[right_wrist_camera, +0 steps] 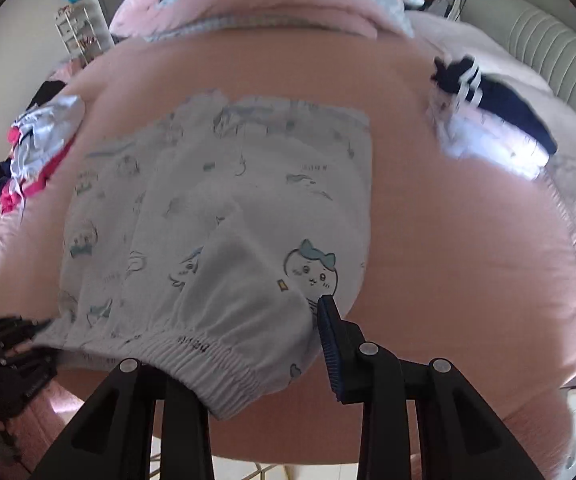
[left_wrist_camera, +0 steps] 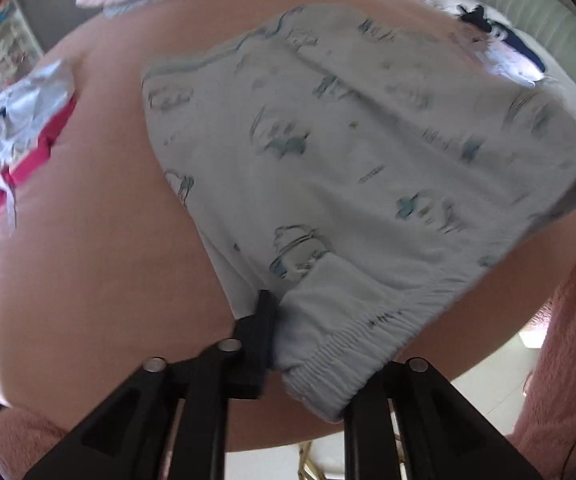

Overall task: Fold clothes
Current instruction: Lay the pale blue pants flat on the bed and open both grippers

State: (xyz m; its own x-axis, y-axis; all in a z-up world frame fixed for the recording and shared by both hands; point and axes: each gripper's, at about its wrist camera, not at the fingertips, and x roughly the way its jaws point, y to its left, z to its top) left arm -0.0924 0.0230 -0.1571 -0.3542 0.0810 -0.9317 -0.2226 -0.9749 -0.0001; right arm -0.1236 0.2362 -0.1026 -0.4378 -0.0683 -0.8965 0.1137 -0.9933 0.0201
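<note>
Two grippers meet one pair of pale printed shorts point(right_wrist_camera: 224, 216) spread on a pink bed point(right_wrist_camera: 467, 240). The elastic waistband lies at the near edge, the legs reaching toward the far side.

The left gripper point(left_wrist_camera: 307, 344) has the waistband corner bunched between its jaws; one finger point(left_wrist_camera: 258, 320) presses against the cloth, the other is hidden under it, so the jaws seem to pinch the shorts.

In the right wrist view, the right gripper point(right_wrist_camera: 248, 360) straddles the waistband: its right finger point(right_wrist_camera: 329, 340), with a blue ribbed pad, sits at the shorts' right edge, while the left one is covered by fabric. Whether these jaws pinch the cloth I cannot tell.

A heap of pink, white and navy clothes point(right_wrist_camera: 36, 152) lies far left on the bed. A navy and white folded stack point(right_wrist_camera: 495, 116) sits far right. Pink bedding point(right_wrist_camera: 272, 4) is piled at the far end.
</note>
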